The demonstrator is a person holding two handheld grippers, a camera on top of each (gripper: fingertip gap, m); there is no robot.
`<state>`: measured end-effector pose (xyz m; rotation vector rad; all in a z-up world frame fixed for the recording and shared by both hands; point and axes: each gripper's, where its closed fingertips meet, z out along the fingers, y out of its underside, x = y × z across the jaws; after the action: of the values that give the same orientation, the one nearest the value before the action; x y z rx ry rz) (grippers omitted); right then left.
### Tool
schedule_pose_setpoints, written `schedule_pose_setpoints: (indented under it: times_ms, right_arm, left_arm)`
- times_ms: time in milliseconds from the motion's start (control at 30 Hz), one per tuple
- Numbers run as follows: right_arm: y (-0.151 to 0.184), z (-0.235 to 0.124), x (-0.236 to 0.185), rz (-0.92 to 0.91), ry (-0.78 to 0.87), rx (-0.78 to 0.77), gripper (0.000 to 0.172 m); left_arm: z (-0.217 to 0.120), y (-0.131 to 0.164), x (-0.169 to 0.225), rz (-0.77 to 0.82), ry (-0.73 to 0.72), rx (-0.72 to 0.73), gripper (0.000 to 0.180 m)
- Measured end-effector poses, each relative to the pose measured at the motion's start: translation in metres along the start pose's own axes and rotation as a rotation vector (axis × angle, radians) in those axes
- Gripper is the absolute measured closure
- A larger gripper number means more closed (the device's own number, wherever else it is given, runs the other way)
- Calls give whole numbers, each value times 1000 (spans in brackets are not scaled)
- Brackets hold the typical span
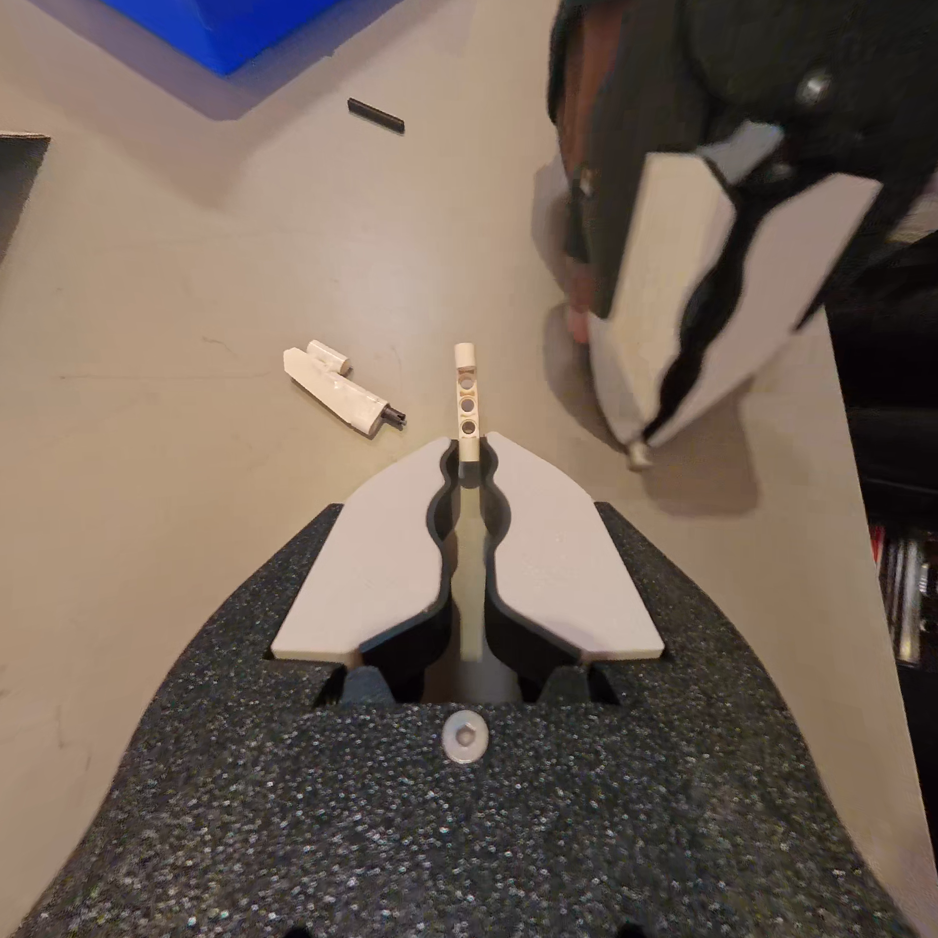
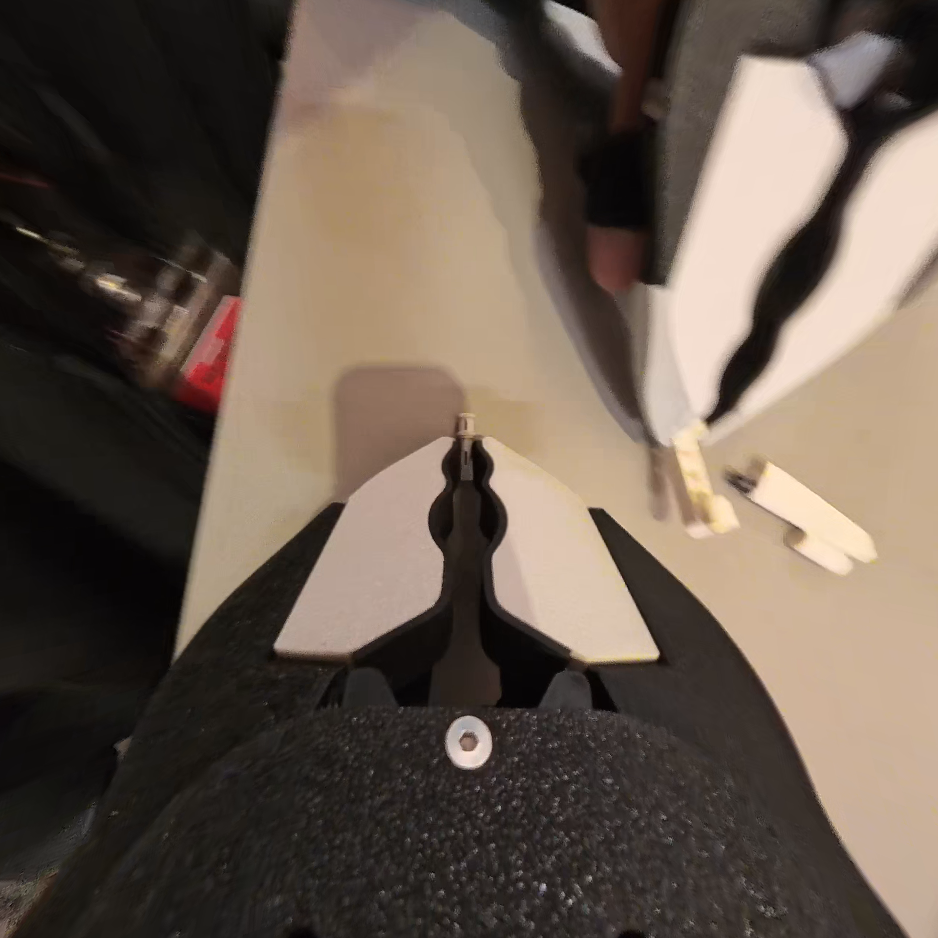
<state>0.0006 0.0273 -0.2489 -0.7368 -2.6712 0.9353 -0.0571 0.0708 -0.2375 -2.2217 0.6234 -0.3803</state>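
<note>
Cream beam [image 1: 467,401] w/ three round holes sticks out of the left gripper [image 1: 469,446], its near end pinched between the tips of the two grey fingers [image 1: 401,512]; jaws clenched on it, rest of the beam pointing fwd over the beige counter [image 1: 203,284]. Right wrist view shows the same beam [image 2: 698,477] at that gripper's tip, blurred, just above the counter.

Right gripper [image 2: 469,444]: jaws nearly together, clenched on a small pale pin [image 2: 465,426] w/ a collar; pin's head pokes out past the fingertips, its darker shaft runs back between them. In the left wrist view this gripper [image 1: 642,441] sits to the right, tilted down, blurred, pin tip [image 1: 638,457] at its point, near the counter edge. A person's hand [image 1: 578,264] shows behind it.

Left of the beam, apart from it, a white block piece [image 1: 335,391] lies flat on the counter, w/ a dark connector stub [image 1: 395,417] at one end. Further back a short black rod [image 1: 375,115] lies alone. Blue bin [image 1: 243,30] at top left corner. Dark clutter beyond the counter's right edge, too blurred to tell.
</note>
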Motion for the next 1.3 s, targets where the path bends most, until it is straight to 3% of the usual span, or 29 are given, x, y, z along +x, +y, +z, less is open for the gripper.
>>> schedule_pose_setpoints:
  times_ms: [133,333,500,633,767,900,967,1033,1300]
  right_arm:
    - [18,-13,29,73,98,-5,162]
    - [31,-24,32,166,196,0,153]
    - [32,-30,48,212,301,6,149]
    - [18,-42,63,201,336,118,146]
    - [-4,-48,75,157,322,222,143]
    - [-5,-34,76,113,263,170,144]
    - [-2,-27,77,103,256,142,159]
    - [-2,-24,77,111,247,152,163]
    - [-19,-48,78,208,168,433,164]
  left_arm:
    - [1,0,-1,8,-20,0,173]
    - [0,-1,-4,22,-45,-6,173]
    - [-3,-1,-6,53,-71,-10,173]
    - [-6,-4,-5,84,-82,-5,173]
    - [-6,-3,-3,118,-83,-12,173]
    - [-6,-4,1,157,-76,-13,173]
    - [-6,-5,2,167,-76,-7,173]
    - [-7,-5,-2,178,-103,-5,172]
    - [-16,-27,-2,89,-55,179,156]
